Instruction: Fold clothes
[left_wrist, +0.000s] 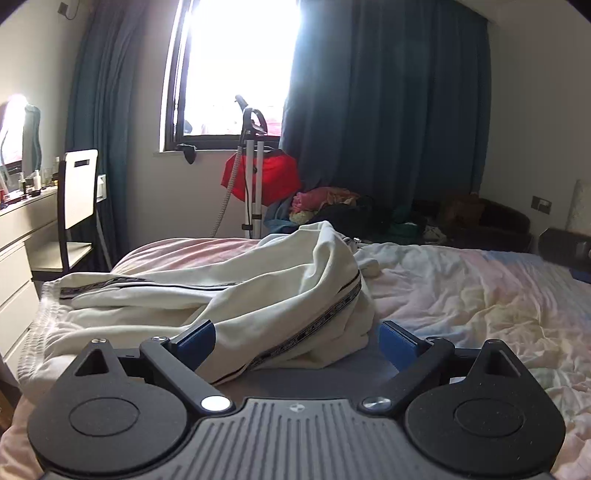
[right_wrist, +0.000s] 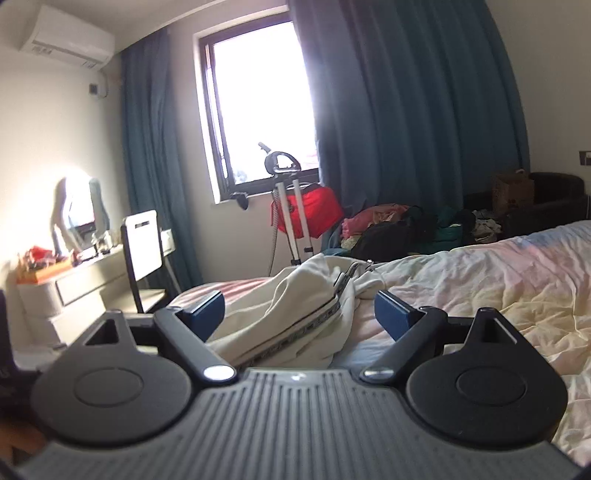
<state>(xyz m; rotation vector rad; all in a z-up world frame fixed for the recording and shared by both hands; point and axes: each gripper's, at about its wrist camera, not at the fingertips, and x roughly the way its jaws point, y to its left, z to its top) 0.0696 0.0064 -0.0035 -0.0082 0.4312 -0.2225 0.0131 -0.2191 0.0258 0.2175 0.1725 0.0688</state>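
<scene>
Cream track pants (left_wrist: 229, 295) lie crumpled on bed (left_wrist: 480, 295). Left tongs (left_wrist: 295, 341) spread wide, pants fabric between pads, not clamped. Right tongs (right_wrist: 299, 310) also spread wide over pants.

The right half of the bed (left_wrist: 480, 295) lies bare but for its rumpled cover, giving a gripper open passage there. The heaped cream garment (left_wrist: 236, 295) blocks the left half and reaches between both grippers' spread jaws. Past the bed's left edge a chair (left_wrist: 75, 206) stands close.
</scene>
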